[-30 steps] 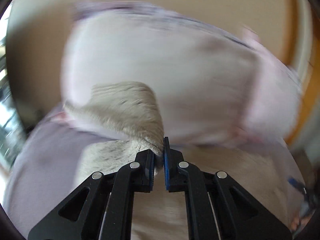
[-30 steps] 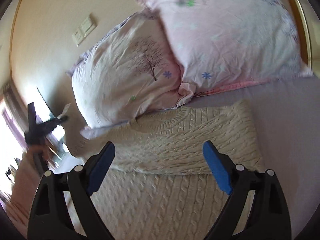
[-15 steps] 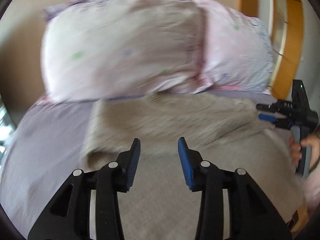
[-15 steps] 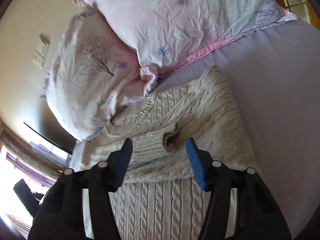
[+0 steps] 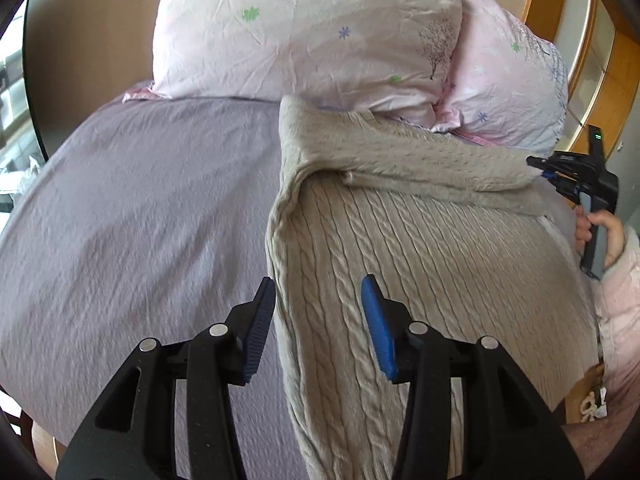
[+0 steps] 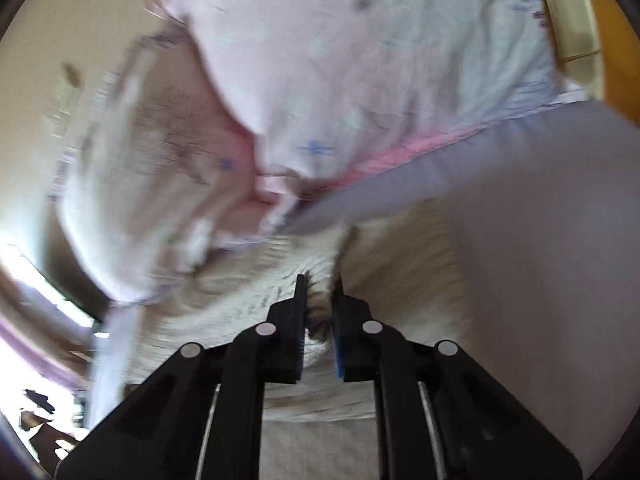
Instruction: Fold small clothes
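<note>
Beige cable-knit sweater (image 5: 420,264) lies flat on lavender bed sheet (image 5: 140,216), top end up against two pink print pillows (image 5: 304,28) at head of bed. One sleeve is folded across the chest area as a band running from the sweater's L shoulder toward the R side. Sweater body runs down toward the camera in L wrist view; its L edge is a thick folded seam.

Left hand-held gripper (image 5: 318,324) is spread wide, nothing between the blue pads; it hovers over the sweater's L edge, one finger over the sheet side, the other over the knit. Contact w/ fabric can't be confirmed.

Right hand-held gripper (image 6: 319,308) is nearly closed, pinching a bunch of the sweater (image 6: 280,280) fabric between its pads; knit puckers toward the tips. R wrist view is motion-blurred, so exact part of the garment is unclear, but it's near the sweater's top R area, close to the pillows (image 6: 340,60). In L wrist view the same gripper (image 5: 546,172) shows at far R, at the end of the folded sleeve, held in person's hand (image 5: 604,236) w/ pink cuff.

Wood frame (image 5: 584,52) behind pillows on R.
</note>
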Demonstrator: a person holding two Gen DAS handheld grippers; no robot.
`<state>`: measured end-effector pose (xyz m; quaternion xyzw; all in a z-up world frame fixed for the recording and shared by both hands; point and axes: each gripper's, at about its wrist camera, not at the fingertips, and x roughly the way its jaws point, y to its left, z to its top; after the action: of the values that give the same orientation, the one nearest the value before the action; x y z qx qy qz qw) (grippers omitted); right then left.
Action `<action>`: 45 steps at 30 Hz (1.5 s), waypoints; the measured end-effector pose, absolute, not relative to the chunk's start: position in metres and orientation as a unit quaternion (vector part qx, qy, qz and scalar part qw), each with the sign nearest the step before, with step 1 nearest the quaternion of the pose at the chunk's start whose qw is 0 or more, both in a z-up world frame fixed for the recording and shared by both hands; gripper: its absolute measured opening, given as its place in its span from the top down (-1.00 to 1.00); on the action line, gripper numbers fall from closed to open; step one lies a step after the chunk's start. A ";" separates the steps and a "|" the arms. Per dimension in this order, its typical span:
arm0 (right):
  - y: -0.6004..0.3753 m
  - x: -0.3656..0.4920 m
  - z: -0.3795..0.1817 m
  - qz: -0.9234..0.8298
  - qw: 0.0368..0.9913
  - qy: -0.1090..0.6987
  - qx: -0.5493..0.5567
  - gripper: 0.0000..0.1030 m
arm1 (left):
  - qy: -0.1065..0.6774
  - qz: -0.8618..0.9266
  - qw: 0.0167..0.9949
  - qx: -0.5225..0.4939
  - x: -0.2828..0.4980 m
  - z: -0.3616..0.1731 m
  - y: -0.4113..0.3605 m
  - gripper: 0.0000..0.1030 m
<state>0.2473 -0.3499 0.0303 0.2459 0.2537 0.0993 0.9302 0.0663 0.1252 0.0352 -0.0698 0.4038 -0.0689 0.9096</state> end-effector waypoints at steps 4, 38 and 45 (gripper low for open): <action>-0.374 0.204 0.019 0.116 0.928 0.240 0.261 -0.61 | 0.410 -0.079 0.905 -0.079 0.051 0.031 0.129 -0.06; -0.419 0.070 -0.003 0.378 0.834 0.137 0.379 0.87 | 0.313 -0.122 0.922 -0.192 0.048 0.076 0.149 0.81; -0.409 0.225 0.031 0.287 0.827 0.153 0.458 0.87 | 0.347 -0.073 0.916 -0.186 0.212 0.081 0.144 0.81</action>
<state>0.2250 -0.4091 0.0314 0.4585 0.1529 0.2871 0.8271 0.2125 0.1438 0.0809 -0.1859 0.3475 -0.0726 0.9162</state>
